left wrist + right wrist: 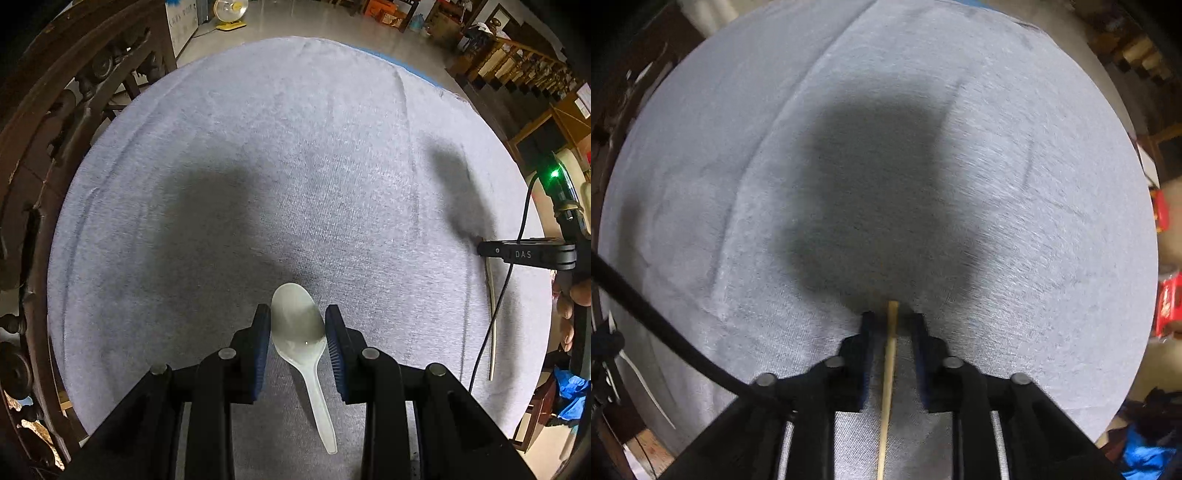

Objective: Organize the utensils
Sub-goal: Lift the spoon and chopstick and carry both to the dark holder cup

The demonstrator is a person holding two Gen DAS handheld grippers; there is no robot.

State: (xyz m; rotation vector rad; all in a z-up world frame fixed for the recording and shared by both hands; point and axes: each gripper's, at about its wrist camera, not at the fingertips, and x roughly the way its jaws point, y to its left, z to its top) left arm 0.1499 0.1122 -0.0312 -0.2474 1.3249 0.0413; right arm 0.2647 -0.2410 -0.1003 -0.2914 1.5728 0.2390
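A white plastic spoon [299, 325] sits bowl-forward between the blue pads of my left gripper [298, 314], which is shut on the bowl's two sides; its handle runs back toward the camera over the grey cloth of the round table [295, 147]. In the right wrist view a wooden chopstick [891, 354] lies lengthwise between the fingers of my right gripper [894, 319], with a gap on each side, so the jaws stand open around it. The left wrist view shows that gripper [484, 248] low over the same chopstick [492, 325] at the table's right edge.
A dark carved wooden chair [55, 147] stands against the table's left side. Wooden railings [517, 62] and clutter lie beyond the far right edge. A person's hand [569, 306] and a black cable [665, 332] are by the right gripper. Red items [1167, 306] sit off the table.
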